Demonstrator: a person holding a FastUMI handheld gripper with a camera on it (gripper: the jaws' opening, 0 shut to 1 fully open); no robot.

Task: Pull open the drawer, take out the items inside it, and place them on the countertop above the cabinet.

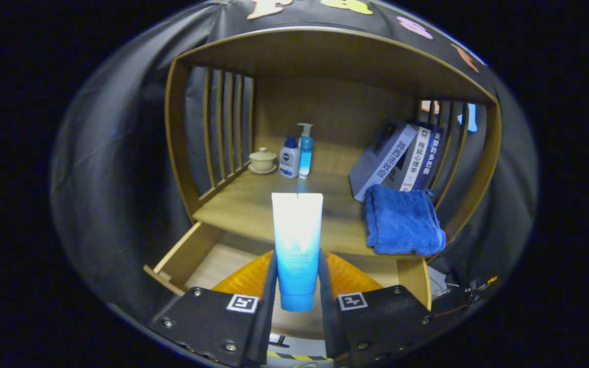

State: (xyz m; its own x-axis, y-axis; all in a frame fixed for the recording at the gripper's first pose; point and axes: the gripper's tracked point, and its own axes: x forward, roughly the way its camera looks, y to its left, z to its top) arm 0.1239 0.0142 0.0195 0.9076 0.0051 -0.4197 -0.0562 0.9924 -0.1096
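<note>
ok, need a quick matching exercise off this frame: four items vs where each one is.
Items:
1. tube
2. blue towel
3. lidded cup
4. books

Places:
A. far corner of the countertop, by the slatted side
B. leaning behind the towel
C. held cap-down between the gripper fingers, above the open drawer
D. countertop's front edge, beside the tube

Pairs: 1-C, 2-D, 3-A, 4-B

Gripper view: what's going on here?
A handheld gripper is shut on a white-to-blue squeeze tube, held cap-down above the pulled-open wooden drawer. The tube is not yet set down on the wooden countertop ahead. On that countertop sit a folded blue towel, leaning books, two blue pump bottles and a pale lidded cup.
</note>
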